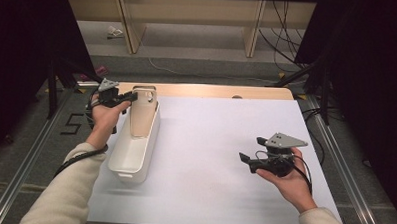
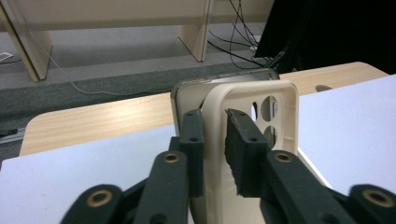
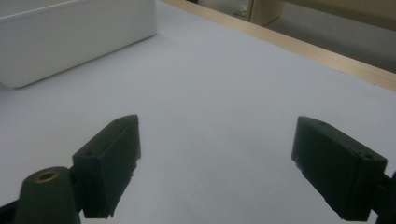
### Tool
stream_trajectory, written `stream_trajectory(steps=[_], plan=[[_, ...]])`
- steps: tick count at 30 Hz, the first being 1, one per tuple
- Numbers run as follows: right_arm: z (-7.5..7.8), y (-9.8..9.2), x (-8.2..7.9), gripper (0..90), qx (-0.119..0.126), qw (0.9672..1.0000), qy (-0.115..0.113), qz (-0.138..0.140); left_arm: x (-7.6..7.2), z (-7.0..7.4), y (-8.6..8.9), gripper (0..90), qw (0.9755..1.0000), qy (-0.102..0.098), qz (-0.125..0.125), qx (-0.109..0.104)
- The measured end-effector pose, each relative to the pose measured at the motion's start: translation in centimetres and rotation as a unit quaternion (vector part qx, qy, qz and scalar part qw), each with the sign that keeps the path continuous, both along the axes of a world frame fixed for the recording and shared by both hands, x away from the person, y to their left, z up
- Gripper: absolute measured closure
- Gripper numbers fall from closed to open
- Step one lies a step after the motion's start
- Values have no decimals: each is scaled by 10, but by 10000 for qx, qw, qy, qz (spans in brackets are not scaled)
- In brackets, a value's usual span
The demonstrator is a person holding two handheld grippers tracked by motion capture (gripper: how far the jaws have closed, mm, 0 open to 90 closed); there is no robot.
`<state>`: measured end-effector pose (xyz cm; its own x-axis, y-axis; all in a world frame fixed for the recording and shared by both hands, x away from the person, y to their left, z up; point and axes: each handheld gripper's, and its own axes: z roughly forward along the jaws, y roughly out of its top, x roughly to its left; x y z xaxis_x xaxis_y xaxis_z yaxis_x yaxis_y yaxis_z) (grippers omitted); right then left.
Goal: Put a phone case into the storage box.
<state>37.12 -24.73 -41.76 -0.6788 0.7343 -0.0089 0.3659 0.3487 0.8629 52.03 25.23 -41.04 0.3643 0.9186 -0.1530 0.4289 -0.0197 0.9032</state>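
A: Tabletop (image 1: pixel 225 158), white bin (image 1: pixel 129 162), cream phone case (image 2: pixel 261 116)?

B: The case stands upright in the bin's far end; light, flexible, slippery, best held by its rim. The left claw (image 2: pixel 215 140) clamps 1 edge. The right claw (image 3: pixel 215 163) gapes empty.
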Motion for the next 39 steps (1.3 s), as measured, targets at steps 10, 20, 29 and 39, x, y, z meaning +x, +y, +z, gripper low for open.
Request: stream_trajectory(steps=[10, 20, 29, 39], plan=[[0, 0, 0, 164, -7, 10000, -1, -3, -4, 7, -1, 712, 9996, -124, 9, 239], [0, 0, 0, 164, -7, 10000, -2, -8, -23, 21, -4, 563, 9992, -329, -163, 172], [0, -1, 0, 164, 11, 10000, 2, -28, -45, 30, -8, 304, 9987, -202, -469, -40], [0, -2, 1, 164, 45, 10000, -14, -70, -62, 30, -11, 134, 9984, -111, -509, 207]])
